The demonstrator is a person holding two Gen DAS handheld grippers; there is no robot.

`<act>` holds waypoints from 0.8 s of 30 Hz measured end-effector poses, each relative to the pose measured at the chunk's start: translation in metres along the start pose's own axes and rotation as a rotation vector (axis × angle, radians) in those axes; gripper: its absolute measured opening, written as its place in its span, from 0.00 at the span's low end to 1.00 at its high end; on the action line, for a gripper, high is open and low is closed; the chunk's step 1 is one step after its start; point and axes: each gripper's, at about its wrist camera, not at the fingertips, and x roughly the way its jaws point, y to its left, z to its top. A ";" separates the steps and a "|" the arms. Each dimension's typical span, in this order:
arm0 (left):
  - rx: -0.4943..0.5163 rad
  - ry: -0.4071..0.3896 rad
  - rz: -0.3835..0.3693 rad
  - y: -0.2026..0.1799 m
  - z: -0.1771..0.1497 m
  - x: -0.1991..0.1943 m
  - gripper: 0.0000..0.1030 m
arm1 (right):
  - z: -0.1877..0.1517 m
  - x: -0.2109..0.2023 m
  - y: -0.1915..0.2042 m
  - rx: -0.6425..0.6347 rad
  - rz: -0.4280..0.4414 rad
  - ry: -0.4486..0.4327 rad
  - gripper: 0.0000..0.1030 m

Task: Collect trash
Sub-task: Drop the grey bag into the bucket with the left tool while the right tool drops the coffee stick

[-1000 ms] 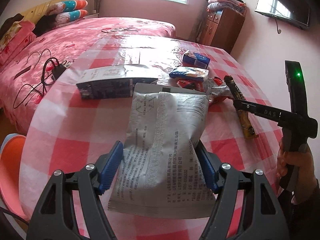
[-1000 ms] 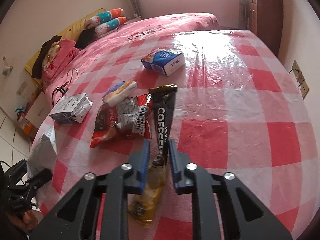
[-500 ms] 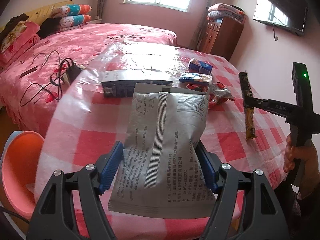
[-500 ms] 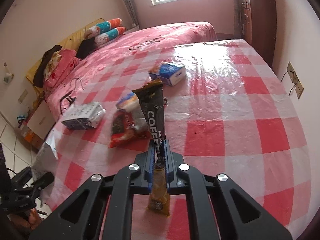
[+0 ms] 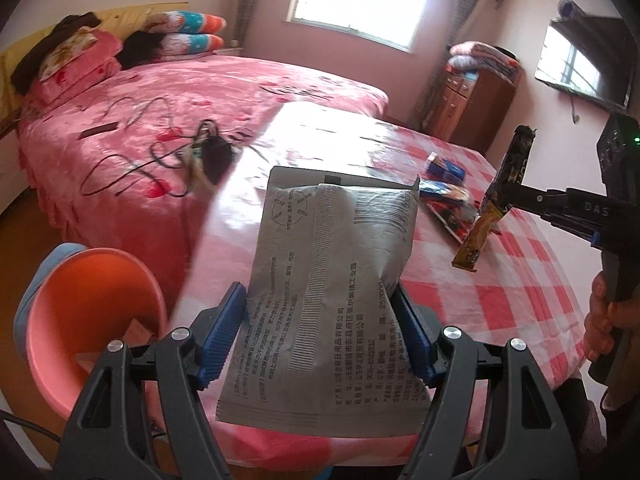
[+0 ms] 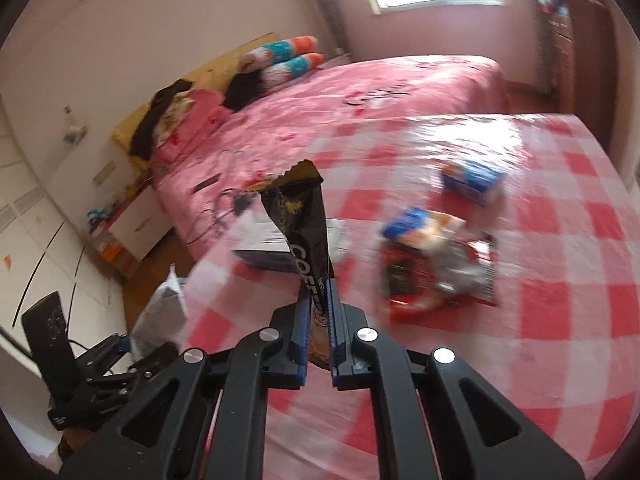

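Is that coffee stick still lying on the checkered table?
Apart. Left wrist view shows the coffee stick hanging in the right gripper, clear of the table.

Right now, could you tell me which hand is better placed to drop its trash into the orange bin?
Left: the left gripper holds the grey pouch just beside the orange bin; the right gripper holds the coffee sachet above the table.
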 end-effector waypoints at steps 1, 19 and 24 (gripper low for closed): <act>-0.013 -0.005 0.011 0.007 0.000 -0.002 0.70 | 0.002 0.005 0.009 -0.012 0.020 0.006 0.08; -0.257 -0.059 0.270 0.139 -0.013 -0.030 0.70 | 0.020 0.113 0.168 -0.156 0.391 0.185 0.08; -0.335 -0.052 0.320 0.173 -0.024 -0.029 0.71 | 0.011 0.144 0.202 -0.172 0.444 0.237 0.08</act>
